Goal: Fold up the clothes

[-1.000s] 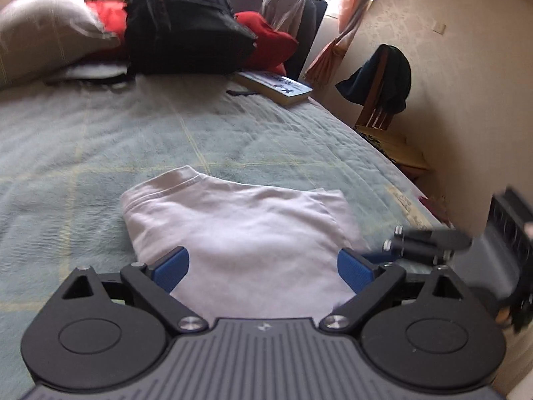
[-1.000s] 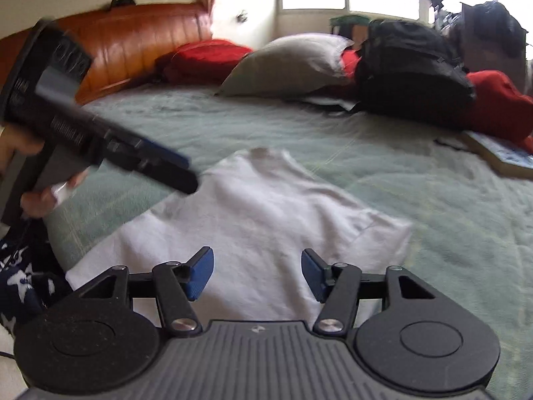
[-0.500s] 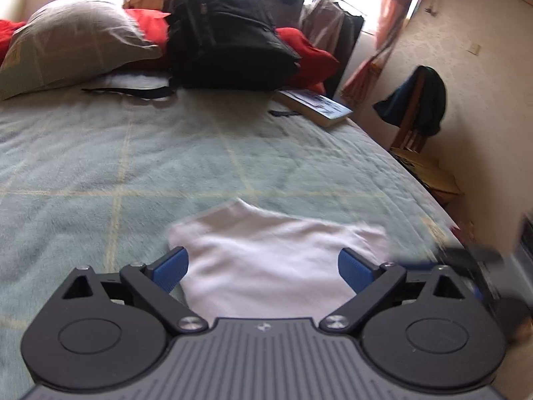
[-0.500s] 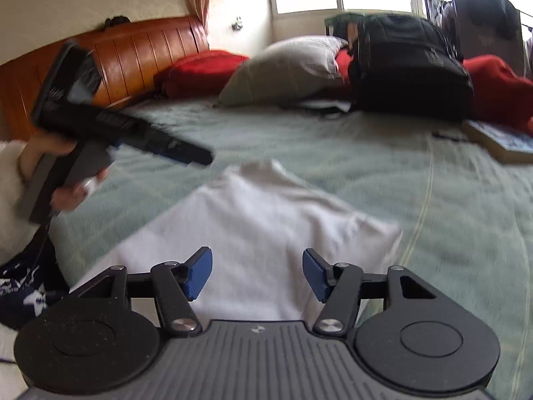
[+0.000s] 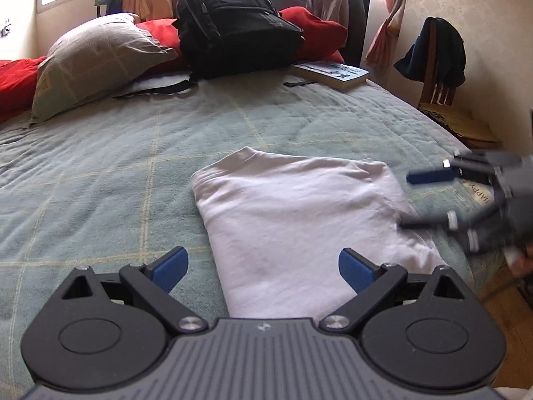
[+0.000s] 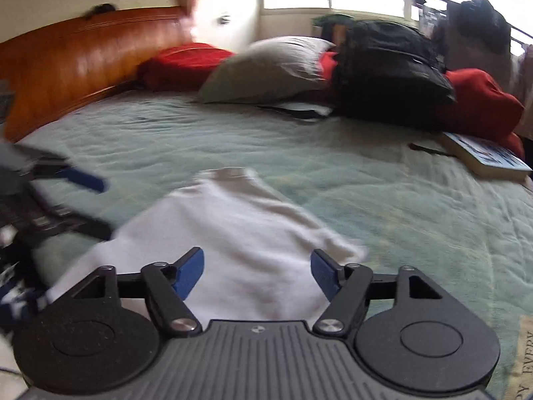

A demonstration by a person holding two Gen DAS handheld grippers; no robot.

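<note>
Right gripper [image 6: 255, 271]: jaws just widened, empty, above folded white T-shirt [image 5: 299, 220] on green bedspread [image 5: 100, 173]. Left gripper [image 5: 263, 266]: apart, drawn back. Fold apparently released, complete.

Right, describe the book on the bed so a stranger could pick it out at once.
Start at the green bedspread and look to its far end, where a black backpack leans against red cushions. The book lies flat on the spread just right of the backpack, near the bed's edge. It is the only thin, hard-edged thing there, with a pale, printed cover.
</note>
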